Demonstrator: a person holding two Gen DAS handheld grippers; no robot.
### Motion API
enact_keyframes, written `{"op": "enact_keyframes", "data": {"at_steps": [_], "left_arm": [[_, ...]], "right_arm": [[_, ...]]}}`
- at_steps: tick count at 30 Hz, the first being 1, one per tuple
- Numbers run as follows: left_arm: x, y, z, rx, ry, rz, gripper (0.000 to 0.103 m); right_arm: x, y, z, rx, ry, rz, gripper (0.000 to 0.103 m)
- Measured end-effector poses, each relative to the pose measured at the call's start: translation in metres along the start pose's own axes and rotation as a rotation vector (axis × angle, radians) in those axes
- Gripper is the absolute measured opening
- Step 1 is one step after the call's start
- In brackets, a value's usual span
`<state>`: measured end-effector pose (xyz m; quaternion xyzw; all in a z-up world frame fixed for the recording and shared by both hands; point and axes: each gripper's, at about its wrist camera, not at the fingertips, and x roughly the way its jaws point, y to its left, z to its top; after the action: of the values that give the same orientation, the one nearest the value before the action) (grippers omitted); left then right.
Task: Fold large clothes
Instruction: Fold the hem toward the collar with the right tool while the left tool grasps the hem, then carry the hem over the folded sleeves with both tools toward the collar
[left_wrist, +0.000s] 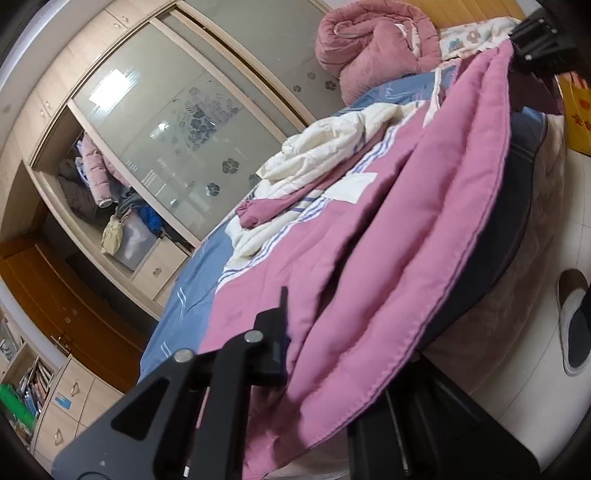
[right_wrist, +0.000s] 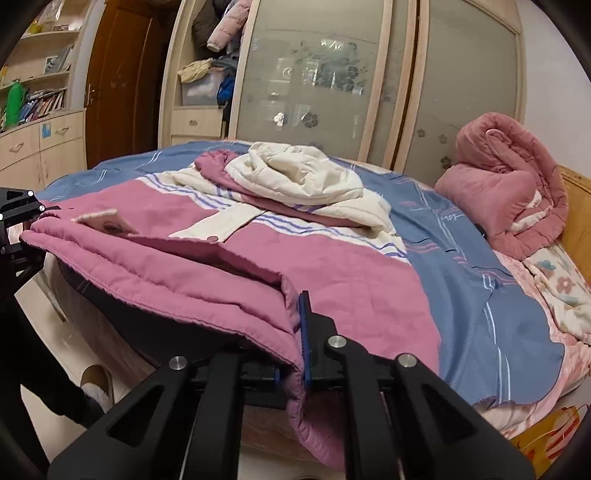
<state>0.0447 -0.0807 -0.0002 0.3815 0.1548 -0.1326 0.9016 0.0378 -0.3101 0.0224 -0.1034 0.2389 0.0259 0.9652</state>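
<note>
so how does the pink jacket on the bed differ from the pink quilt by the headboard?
The pink jacket lies spread flat on the bed; the pink quilt sits rolled into a tall bundle. The jacket has cream panels and blue stripes; the quilt shows mostly dusty pink. The jacket's hem is clamped by the right gripper and left gripper; the quilt is untouched. Both are padded and pink.

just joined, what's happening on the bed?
A person with a handheld gripper in each hand is folding a pink-and-cream jacket on the bed. The right gripper is shut on the jacket's hem at the near bed edge; the left gripper is shut on the same hem further along. The hem is lifted, the fold not yet made.
</note>
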Motion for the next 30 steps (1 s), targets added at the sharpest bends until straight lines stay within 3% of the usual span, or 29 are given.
{"op": "enact_keyframes", "data": {"at_steps": [6, 15, 22, 30], "left_arm": [[-0.003, 0.01, 0.008, -0.047, -0.017, 0.027, 0.006], [0.002, 0.04, 0.036, -0.154, -0.042, 0.047, 0.006], [0.019, 0.088, 0.084, -0.278, -0.078, 0.042, 0.006], [0.053, 0.128, 0.135, -0.323, -0.101, 0.063, 0.006]], "right_arm": [[-0.005, -0.002, 0.01, 0.014, -0.054, -0.021, 0.008], [-0.008, -0.009, 0.052, 0.005, -0.128, -0.046, 0.007], [-0.004, -0.029, 0.104, 0.011, -0.191, -0.066, 0.007], [0.017, -0.058, 0.165, 0.022, -0.258, -0.073, 0.007]]}}
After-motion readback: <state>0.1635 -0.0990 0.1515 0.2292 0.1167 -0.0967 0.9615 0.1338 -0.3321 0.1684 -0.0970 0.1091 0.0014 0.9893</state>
